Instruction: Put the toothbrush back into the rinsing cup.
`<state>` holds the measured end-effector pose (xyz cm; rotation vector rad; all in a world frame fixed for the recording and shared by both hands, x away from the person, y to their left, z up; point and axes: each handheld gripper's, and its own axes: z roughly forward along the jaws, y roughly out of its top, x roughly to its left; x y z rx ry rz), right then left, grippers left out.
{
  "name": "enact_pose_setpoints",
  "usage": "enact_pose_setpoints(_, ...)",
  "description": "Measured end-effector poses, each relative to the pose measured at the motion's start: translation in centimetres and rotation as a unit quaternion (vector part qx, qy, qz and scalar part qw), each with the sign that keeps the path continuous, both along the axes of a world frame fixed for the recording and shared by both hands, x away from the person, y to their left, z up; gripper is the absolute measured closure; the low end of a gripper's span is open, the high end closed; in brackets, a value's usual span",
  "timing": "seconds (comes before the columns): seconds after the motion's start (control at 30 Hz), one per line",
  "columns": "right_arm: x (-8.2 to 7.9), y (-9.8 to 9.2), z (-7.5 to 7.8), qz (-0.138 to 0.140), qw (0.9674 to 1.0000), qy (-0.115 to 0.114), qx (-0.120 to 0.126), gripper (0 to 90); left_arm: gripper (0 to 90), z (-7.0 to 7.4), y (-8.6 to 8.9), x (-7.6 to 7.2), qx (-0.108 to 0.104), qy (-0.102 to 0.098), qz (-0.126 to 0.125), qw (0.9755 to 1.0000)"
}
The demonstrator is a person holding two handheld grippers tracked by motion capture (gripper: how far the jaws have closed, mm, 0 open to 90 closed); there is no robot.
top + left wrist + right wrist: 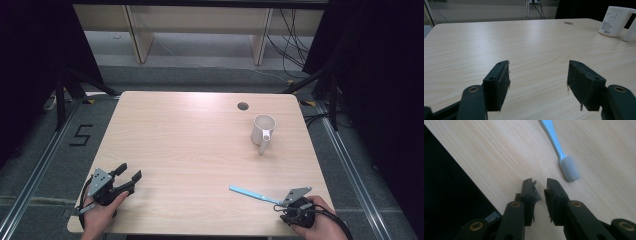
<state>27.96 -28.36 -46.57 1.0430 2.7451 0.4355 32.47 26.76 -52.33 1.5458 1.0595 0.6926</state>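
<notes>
A light blue toothbrush [250, 192] lies flat near the table's front right, its grey-bristled head [570, 168] toward my right gripper [286, 207]. In the right gripper view that gripper [540, 182] hangs over the table's edge just short of the brush head, its jaws a narrow gap apart with nothing between them. A white mug [263, 131] stands upright at the back right, its handle toward the front. My left gripper [129, 173] rests at the front left corner, jaws wide open and empty, pointing across the table [539, 75] toward the mug [614, 21].
The wooden table [190, 145] has a round cable hole [243, 106] behind the mug. Dark curtains flank both sides, and shelving legs and cables lie on the floor beyond the far edge.
</notes>
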Motion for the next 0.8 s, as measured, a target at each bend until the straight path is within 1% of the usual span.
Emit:
enact_pose_setpoints(0.03,0.0,0.0,0.1,-0.006,1.0000,0.000,-0.001,76.1,33.7,-0.1,-0.1,0.1,-0.003,-0.006,-0.002,1.0000)
enact_pose_setpoints(0.07,0.1,0.0,0.2,-0.006,1.0000,-0.003,-0.002,75.7,33.6,0.0,-0.1,0.1,0.002,-0.002,-0.003,1.0000)
enact_pose_setpoints(0.1,0.2,0.0,0.4,-0.007,1.0000,-0.004,-0.004,75.0,33.6,0.0,-0.1,0.1,0.002,-0.002,-0.003,1.0000)
enact_pose_setpoints(0.13,0.3,-0.1,0.6,0.000,1.0000,-0.003,-0.007,74.1,33.6,0.0,-0.1,0.1,0.005,0.004,-0.002,1.0000)
enact_pose_setpoints(0.17,0.3,-0.1,0.6,0.000,1.0000,-0.003,-0.007,74.1,33.6,0.0,-0.1,0.1,0.005,0.004,-0.002,1.0000)
enact_pose_setpoints(0.2,0.6,-0.1,1.1,0.005,0.9999,-0.007,-0.011,72.8,33.6,-0.1,-0.2,0.2,0.002,-0.002,-0.003,1.0000)
enact_pose_setpoints(0.23,0.8,-0.2,1.3,0.006,0.9998,-0.009,-0.015,72.3,33.7,0.0,-0.2,0.2,0.004,0.000,-0.002,1.0000)
enact_pose_setpoints(0.27,1.1,-0.2,1.5,0.011,0.9996,-0.015,-0.022,71.6,33.7,0.0,-0.1,0.1,0.010,0.006,-0.001,0.9999)
enact_pose_setpoints(0.3,1.3,-0.1,1.8,0.010,0.9995,-0.014,-0.025,70.8,33.6,0.0,-0.2,0.1,0.009,0.004,-0.001,1.0000)
enact_pose_setpoints(0.33,1.6,-0.1,2.0,0.020,0.9993,-0.017,-0.028,69.8,33.6,0.0,-0.2,0.1,0.007,0.006,0.000,1.0000)
enact_pose_setpoints(0.4,2.3,0.2,2.3,0.027,0.9992,-0.018,-0.025,68.1,33.5,0.0,-0.2,0.1,0.008,0.006,-0.002,0.9999)
enact_pose_setpoints(0.5,3.4,0.7,2.8,0.048,0.9977,-0.025,-0.041,66.7,33.4,0.0,-0.2,0.0,0.006,0.003,-0.004,1.0000)
enact_pose_setpoints(0.57,4.2,1.2,3.2,0.062,0.9969,-0.028,-0.040,66.0,33.4,0.0,-0.2,0.0,0.007,0.004,-0.005,1.0000)
enact_pose_setpoints(0.6,4.5,1.5,3.3,0.066,0.9969,-0.024,-0.037,65.7,33.4,0.0,-0.2,0.0,0.009,0.005,-0.006,0.9999)
enact_pose_setpoints(0.67,5.6,1.9,3.3,0.093,0.9945,-0.022,-0.042,65.2,33.4,0.0,-0.3,0.1,0.010,0.002,-0.010,0.9999)
enact_pose_setpoints(0.7,5.9,2.2,3.2,0.088,0.9949,-0.015,-0.046,65.1,33.4,-0.1,-0.4,0.1,0.008,0.000,-0.011,0.9999)
enact_pose_setpoints(0.73,6.3,2.5,3.1,0.100,0.9934,-0.014,-0.054,65.2,33.4,0.0,-0.4,0.1,0.013,0.005,-0.008,0.9999)
enact_pose_setpoints(0.8,6.9,3.2,2.8,0.115,0.9915,-0.003,-0.060,65.2,33.4,0.0,-0.4,0.0,0.014,0.007,-0.007,0.9999)
